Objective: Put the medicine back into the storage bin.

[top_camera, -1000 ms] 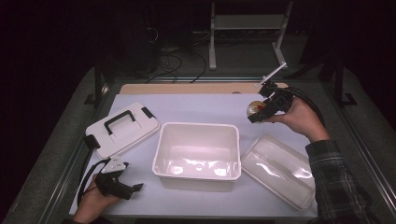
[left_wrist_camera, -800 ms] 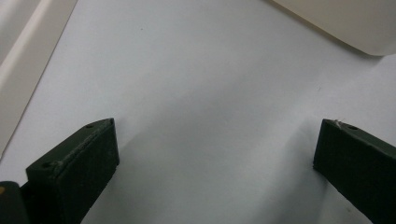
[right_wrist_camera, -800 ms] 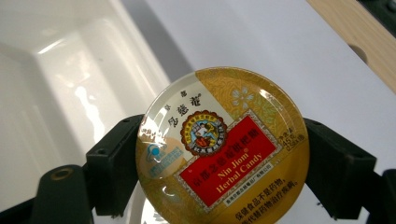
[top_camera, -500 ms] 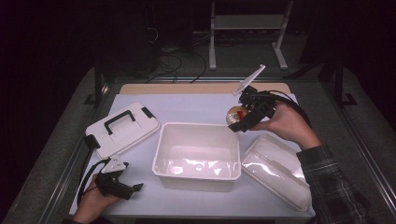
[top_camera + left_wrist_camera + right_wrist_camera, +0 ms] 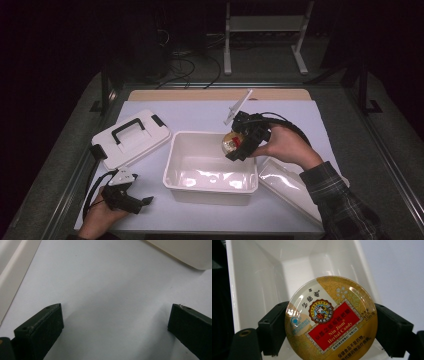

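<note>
Clamping the round candy tin [image 5: 331,319] by its rim in the right gripper [image 5: 239,142], mid-frame over the open white bin [image 5: 176,170], likely for dropping in. Resting the left gripper [image 5: 131,196] at lower left, jaws spread wide, empty.

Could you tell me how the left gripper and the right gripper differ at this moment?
The right gripper is shut on a round herbal candy tin; the left gripper is open with nothing between its jaws. The right gripper is held up over the open white bin; the left gripper sits low at the table's near corner, beside the handled lid. Both have black jaws.
</note>
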The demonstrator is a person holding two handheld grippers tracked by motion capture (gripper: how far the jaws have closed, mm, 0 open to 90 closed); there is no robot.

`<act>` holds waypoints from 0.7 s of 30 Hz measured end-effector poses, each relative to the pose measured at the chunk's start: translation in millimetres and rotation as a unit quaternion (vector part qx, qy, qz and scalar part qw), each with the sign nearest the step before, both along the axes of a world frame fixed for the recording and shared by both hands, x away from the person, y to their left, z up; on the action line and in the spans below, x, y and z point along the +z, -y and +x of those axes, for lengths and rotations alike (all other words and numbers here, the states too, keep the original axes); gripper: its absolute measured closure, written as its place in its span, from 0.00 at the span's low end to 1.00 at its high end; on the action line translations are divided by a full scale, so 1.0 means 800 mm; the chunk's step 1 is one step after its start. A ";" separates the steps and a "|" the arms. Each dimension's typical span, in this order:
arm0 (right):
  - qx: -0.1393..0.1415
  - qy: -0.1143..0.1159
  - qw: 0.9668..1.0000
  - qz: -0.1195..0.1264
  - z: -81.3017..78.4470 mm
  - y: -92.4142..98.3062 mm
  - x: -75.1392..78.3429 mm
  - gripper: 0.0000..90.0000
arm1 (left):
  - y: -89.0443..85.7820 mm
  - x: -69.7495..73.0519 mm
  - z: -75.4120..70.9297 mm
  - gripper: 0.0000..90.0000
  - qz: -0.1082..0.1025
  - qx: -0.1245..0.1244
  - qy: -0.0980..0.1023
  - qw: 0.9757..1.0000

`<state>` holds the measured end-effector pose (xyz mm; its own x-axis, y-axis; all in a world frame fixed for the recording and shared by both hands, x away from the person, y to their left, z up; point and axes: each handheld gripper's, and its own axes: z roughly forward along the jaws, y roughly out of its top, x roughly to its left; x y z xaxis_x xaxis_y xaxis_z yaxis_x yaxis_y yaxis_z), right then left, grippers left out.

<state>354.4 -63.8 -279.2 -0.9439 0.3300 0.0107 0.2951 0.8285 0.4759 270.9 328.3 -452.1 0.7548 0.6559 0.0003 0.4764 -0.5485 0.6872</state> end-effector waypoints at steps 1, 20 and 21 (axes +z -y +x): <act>0.002 -0.005 1.000 -0.003 -0.001 -0.002 -0.005 0.22 | 0.000 0.000 0.000 0.00 -0.001 0.001 0.000 1.000; 0.016 -0.028 0.997 -0.065 0.004 -0.005 -0.065 0.22 | 0.000 0.000 0.000 0.00 -0.001 0.001 0.000 1.000; 0.018 -0.025 0.997 -0.069 0.003 -0.005 -0.066 0.22 | 0.000 0.000 0.000 0.00 -0.001 0.001 0.000 1.000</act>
